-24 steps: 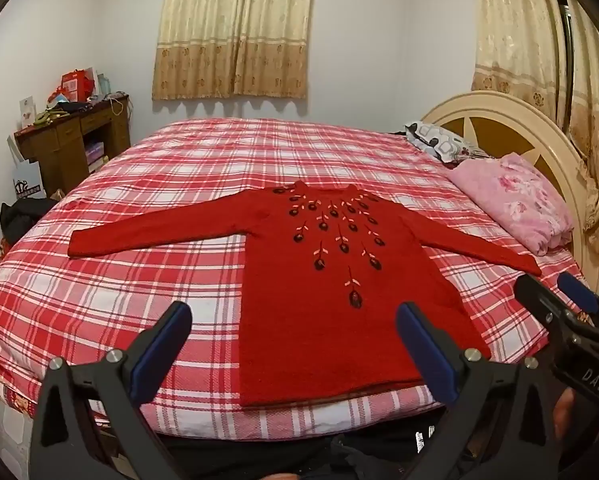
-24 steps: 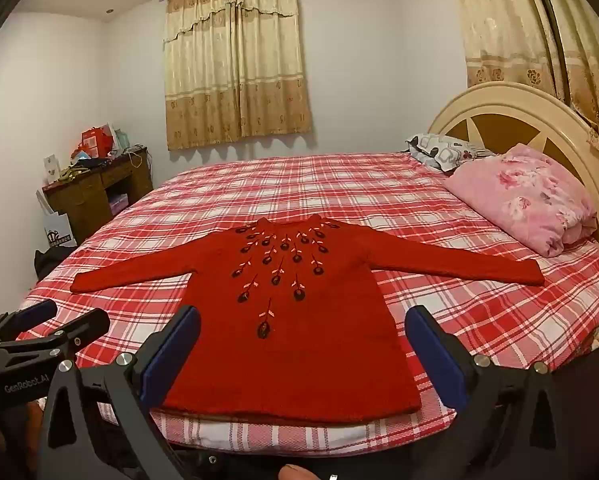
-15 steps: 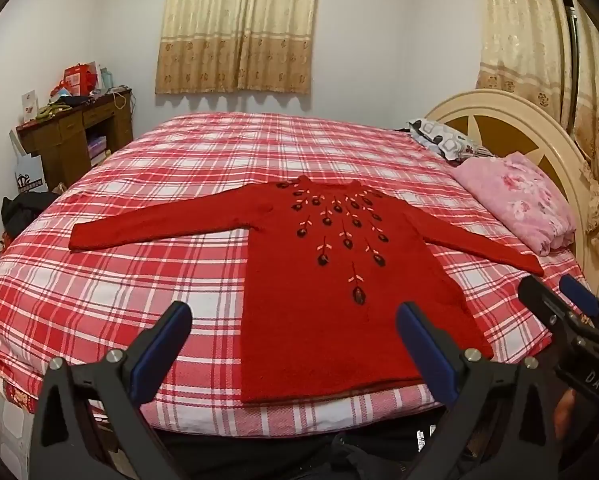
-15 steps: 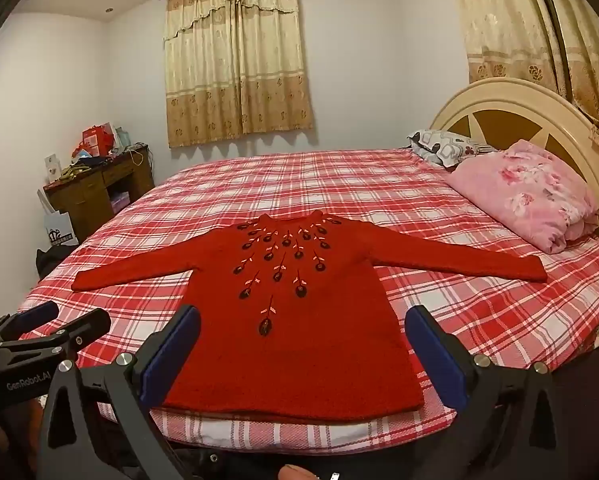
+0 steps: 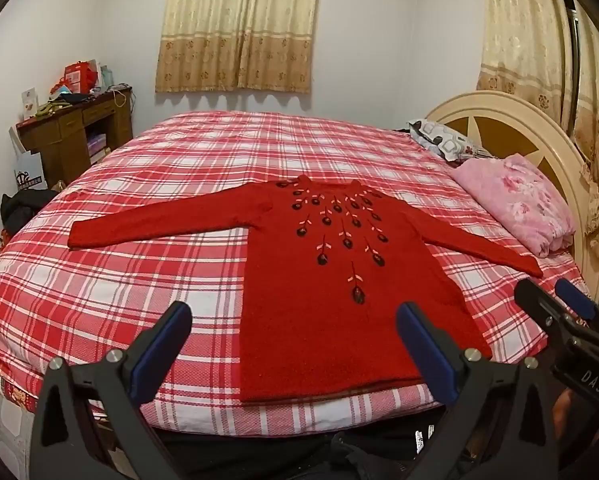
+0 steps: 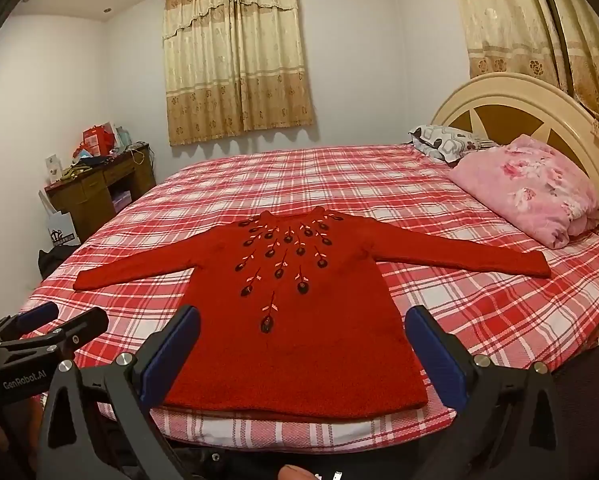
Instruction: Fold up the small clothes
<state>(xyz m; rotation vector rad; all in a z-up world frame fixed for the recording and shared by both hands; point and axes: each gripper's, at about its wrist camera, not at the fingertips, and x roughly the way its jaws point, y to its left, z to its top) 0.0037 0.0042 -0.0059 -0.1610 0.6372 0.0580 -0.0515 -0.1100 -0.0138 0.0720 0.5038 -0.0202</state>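
- Both views have crept slightly nearer the bed; nothing on it has shifted.
- Red knit sweater lies flat, sleeves out toward 9 and 3 o'clock, hem nearest.
- Left gripper and right gripper hover spread, holding nothing.
- Likely soft, light and floppy: pinch a cuff or a hem corner.

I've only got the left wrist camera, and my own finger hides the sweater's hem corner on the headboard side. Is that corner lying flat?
Observer: Yes. In the right wrist view, that corner of the red sweater lies flat and unfolded on the bed, near its edge.
Operator: And the right hand-held gripper? I only see it side-on. Anything in it?
Observer: Nothing. The right hand-held gripper is open, and the sweater's body lies beyond the gap, not touched by it.
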